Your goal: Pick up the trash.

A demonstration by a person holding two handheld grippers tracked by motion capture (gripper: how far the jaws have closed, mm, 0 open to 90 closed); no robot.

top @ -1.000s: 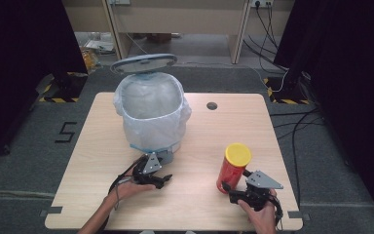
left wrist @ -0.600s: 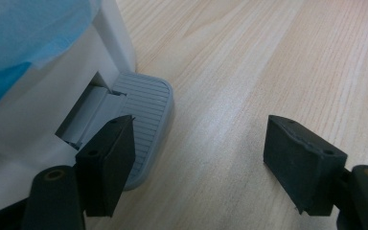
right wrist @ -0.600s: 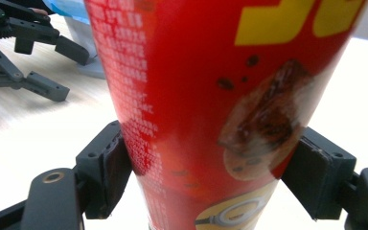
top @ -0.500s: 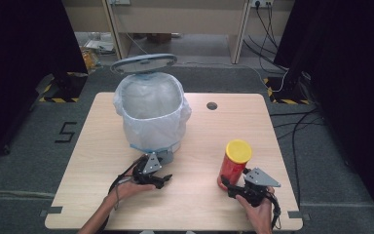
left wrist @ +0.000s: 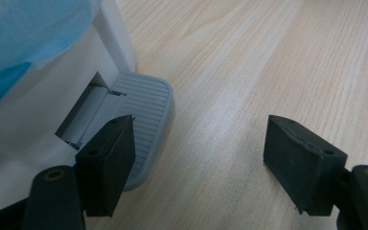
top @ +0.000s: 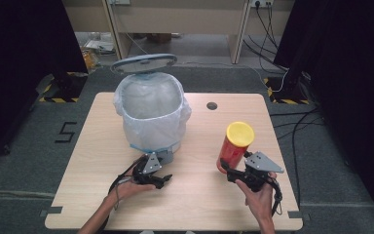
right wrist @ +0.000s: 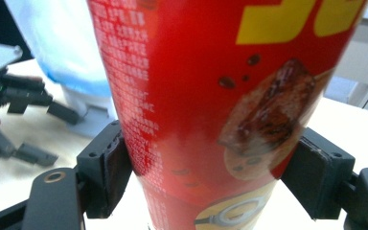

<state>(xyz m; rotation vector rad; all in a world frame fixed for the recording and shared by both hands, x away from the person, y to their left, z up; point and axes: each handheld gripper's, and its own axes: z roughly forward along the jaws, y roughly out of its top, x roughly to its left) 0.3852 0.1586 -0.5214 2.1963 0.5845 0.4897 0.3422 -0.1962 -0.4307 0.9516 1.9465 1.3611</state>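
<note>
High view: right tool [top: 225, 171] clamped on red can [top: 234, 147] with yellow lid [top: 239, 131], near the counter [top: 102, 204] right front edge, well apart from the lined pedal bin [top: 152, 114], whose lid [top: 143, 64] stands open. Left tool [top: 163, 179] sits in front of the bin base. Left gripper view: jaws spread wide, nothing between them, one black pad [left wrist: 110, 155] over the grey foot pedal [left wrist: 143, 115]. Right gripper view: jaws have just been closing and now pinch the can [right wrist: 211, 110] on both sides, low on its body. Judgement: grip is low, so carry the can upright and slowly, lift it above the bin rim, and keep the pedal pressed.
</note>
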